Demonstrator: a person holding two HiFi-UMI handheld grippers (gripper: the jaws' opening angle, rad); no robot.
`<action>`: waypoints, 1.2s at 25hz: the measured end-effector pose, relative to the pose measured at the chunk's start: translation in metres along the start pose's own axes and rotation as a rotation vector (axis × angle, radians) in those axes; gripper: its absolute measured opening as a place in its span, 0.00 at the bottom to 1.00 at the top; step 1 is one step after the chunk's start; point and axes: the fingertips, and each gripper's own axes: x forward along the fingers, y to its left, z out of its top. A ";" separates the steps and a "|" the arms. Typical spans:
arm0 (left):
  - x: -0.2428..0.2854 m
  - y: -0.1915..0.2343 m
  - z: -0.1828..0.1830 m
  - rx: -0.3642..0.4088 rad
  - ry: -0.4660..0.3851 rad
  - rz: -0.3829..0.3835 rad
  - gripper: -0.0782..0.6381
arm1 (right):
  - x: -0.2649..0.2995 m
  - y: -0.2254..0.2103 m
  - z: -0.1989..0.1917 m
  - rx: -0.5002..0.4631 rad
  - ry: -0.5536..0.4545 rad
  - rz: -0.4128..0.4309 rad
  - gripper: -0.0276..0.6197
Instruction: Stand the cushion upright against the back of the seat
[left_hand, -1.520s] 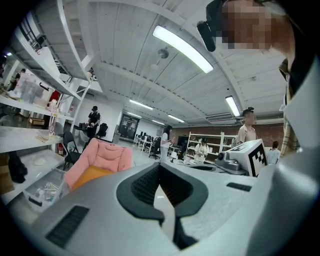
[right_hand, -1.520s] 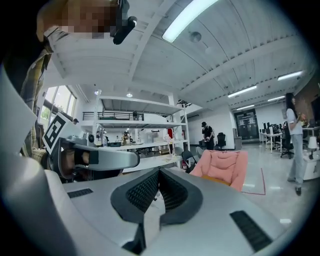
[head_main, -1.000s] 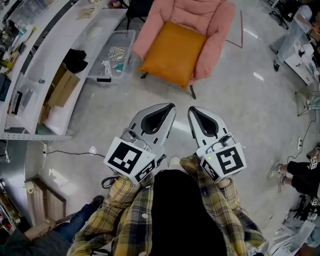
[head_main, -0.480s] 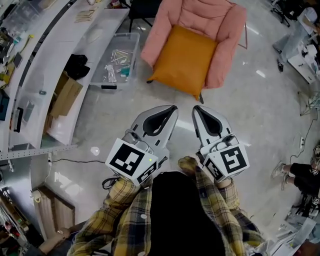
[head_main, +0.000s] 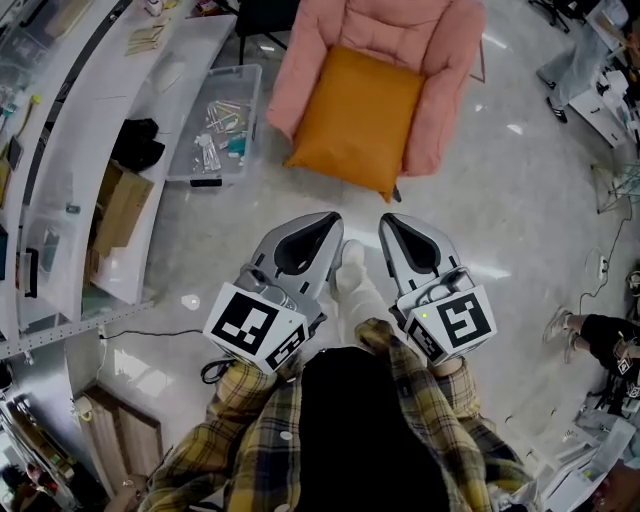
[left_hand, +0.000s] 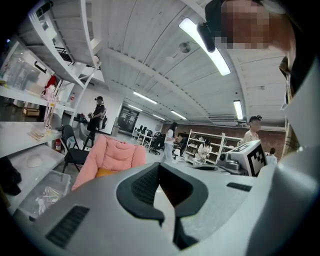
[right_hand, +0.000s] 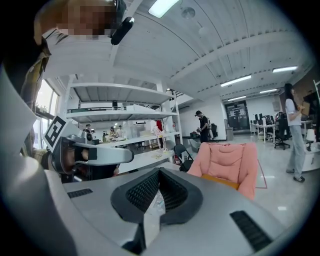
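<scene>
Both sets of jaws are pressed together with nothing in them, left gripper (head_main: 322, 228) and right gripper (head_main: 393, 228) side by side, pointing at the pink armchair (head_main: 445, 60). The orange cushion (head_main: 355, 118) lies flat on the seat, straight ahead and well apart from the tips, with bare floor (head_main: 500, 230) between. It runs front to back, near edge hanging over the seat front, far edge by the backrest. Its nearest corner sits on the right gripper's side, so I reckon right is a touch closer, though it's nearly even
</scene>
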 end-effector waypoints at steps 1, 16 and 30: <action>0.007 0.002 0.002 0.001 -0.001 0.003 0.11 | 0.002 -0.007 0.001 0.001 -0.002 0.001 0.07; 0.122 0.016 0.051 0.054 -0.056 0.011 0.11 | 0.034 -0.120 0.052 -0.056 -0.053 0.015 0.07; 0.150 0.070 0.065 0.060 -0.027 -0.003 0.11 | 0.091 -0.138 0.061 -0.041 -0.039 -0.006 0.07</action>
